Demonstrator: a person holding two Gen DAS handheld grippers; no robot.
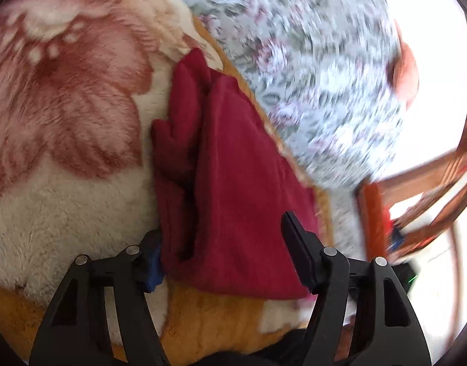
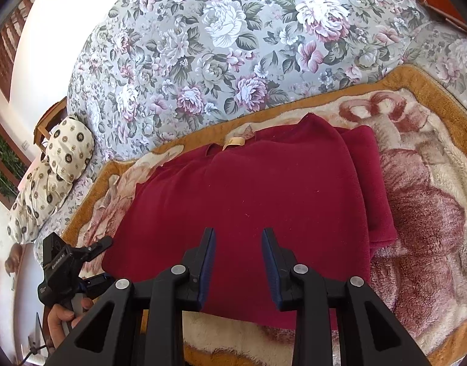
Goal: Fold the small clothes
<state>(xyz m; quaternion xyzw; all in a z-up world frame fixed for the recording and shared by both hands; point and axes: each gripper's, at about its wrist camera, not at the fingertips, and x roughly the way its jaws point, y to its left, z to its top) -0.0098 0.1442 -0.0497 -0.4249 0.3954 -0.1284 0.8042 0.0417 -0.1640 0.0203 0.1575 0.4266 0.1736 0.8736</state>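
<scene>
Garment status: maroon fleece top (image 2: 264,198) lies on the plush floral blanket (image 2: 425,213), one side folded in, more folds left. Left hand-held gripper (image 1: 224,253) released at its near-left edge; right hand-held gripper (image 2: 239,262) unclenched, empty above its near hem.

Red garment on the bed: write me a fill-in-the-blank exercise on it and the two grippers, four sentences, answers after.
1. The red garment lies on a plush blanket with a ____ border.
2. The right gripper hovers over the garment with ____ between its jaws.
3. Behind the blanket lies a quilt with a ____ print.
4. The left gripper is at the garment's edge, its jaws ____.

Answers: orange; nothing; floral; open
</scene>
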